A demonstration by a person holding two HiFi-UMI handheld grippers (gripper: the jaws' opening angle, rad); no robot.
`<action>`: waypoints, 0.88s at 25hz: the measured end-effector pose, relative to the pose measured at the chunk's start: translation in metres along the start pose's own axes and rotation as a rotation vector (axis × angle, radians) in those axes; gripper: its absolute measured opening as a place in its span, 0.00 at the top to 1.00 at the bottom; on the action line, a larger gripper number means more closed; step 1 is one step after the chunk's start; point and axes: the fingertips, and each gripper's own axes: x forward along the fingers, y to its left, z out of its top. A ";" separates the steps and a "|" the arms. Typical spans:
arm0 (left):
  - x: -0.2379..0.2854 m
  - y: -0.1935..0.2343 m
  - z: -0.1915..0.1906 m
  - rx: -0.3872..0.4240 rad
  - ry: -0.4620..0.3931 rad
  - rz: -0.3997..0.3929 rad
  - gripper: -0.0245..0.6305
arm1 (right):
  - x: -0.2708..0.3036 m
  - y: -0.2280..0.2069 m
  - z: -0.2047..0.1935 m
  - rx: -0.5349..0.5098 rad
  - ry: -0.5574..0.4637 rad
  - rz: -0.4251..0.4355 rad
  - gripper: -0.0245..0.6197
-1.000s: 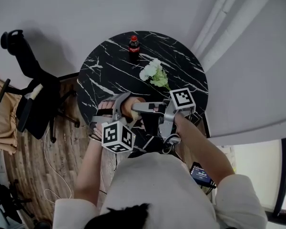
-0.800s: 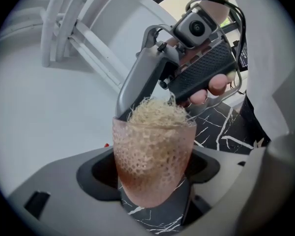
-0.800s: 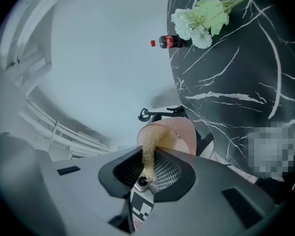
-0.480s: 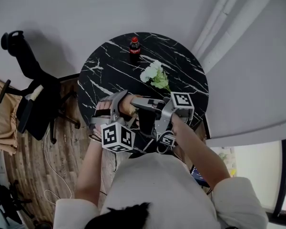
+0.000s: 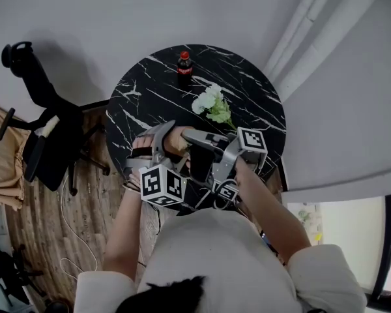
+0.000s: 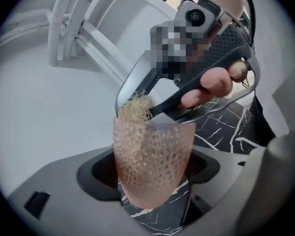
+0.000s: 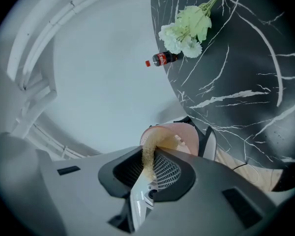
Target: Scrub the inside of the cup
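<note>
Head view: a round black worktop [image 5: 150, 90] with white marble veins. At its 6 o'clock edge two hand-held tools meet. The left claw [image 5: 164, 141] grasps a pale pink cup [image 5: 178, 145]. The right claw [image 5: 191, 137] reaches into the cup from 3 o'clock. A cola bottle [image 5: 184, 64] stands at the worktop's 12 o'clock edge. A white flower sprig [image 5: 210, 103] lies near its centre. A black office chair [image 5: 45, 135] stands on the floor at 9 o'clock.

Left gripper view: the cup fills the centre, clenched between both jaws and held above the worktop. It is translucent pink with small dimples all over, tapers to a rounded base, and tilts, its mouth toward 12 o'clock. A tan, fibrous scrubber [image 6: 136, 108] sits at its rim at 11 o'clock, carried by the right claw.

Right gripper view: the jaws are closed on a thin strip of the scrubber, which runs up toward 12 o'clock into the cup's open mouth. The bottle and flowers show at 12 to 1 o'clock.
</note>
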 end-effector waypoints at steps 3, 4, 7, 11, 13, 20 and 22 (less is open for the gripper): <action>0.002 0.002 0.002 0.012 0.005 0.005 0.40 | 0.000 0.003 0.003 -0.008 -0.001 0.012 0.87; 0.003 0.003 0.002 0.014 0.006 0.006 0.40 | -0.001 0.004 0.004 -0.010 -0.001 0.014 0.87; 0.005 0.004 0.004 0.013 0.009 0.013 0.40 | -0.001 0.005 0.005 -0.016 -0.005 0.017 0.87; 0.005 0.008 0.006 -0.003 0.009 0.031 0.40 | -0.002 0.010 0.008 0.003 -0.033 0.041 0.87; 0.005 0.011 0.006 -0.026 0.006 0.047 0.40 | -0.001 0.015 0.011 0.023 -0.062 0.072 0.87; 0.001 0.021 0.002 -0.041 0.011 0.082 0.40 | 0.005 0.021 0.011 0.024 -0.080 0.104 0.87; 0.001 0.024 0.002 -0.049 0.012 0.089 0.40 | 0.006 0.023 0.013 0.026 -0.089 0.119 0.87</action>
